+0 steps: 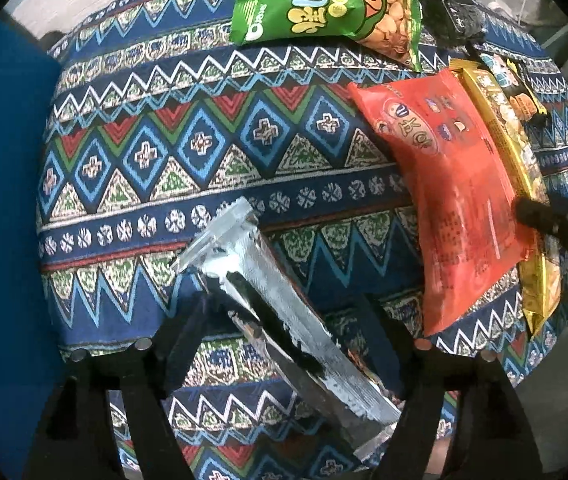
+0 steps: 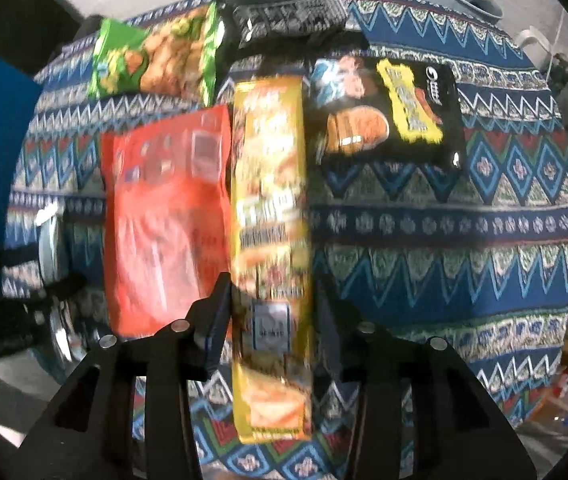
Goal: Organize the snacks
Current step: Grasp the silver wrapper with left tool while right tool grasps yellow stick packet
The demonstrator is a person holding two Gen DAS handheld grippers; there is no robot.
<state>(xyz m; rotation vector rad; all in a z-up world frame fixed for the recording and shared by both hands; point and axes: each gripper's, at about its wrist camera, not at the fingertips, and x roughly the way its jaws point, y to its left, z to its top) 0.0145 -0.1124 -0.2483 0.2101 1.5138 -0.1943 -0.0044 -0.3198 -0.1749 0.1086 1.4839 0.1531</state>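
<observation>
My left gripper (image 1: pixel 284 320) is shut on a long silver packet (image 1: pixel 284 312), which sticks out forward and left above the patterned tablecloth (image 1: pixel 164 152). My right gripper (image 2: pixel 272 304) is shut on a long yellow snack packet (image 2: pixel 270 216); the view is blurred. An orange bag (image 2: pixel 164 220) lies just left of the yellow packet; it also shows in the left wrist view (image 1: pixel 451 192). A green bag (image 1: pixel 315 8) lies at the far side; it also shows in the right wrist view (image 2: pixel 152 60). A black bag with yellow print (image 2: pixel 387 108) lies right of the yellow packet.
A dark patterned packet (image 2: pixel 284 16) lies at the far edge behind the yellow one. A blue surface (image 1: pixel 0 200) borders the table on the left. The right gripper's arm (image 1: pixel 563 224) shows at the right of the left wrist view. Clutter lies beyond the table's far right edge.
</observation>
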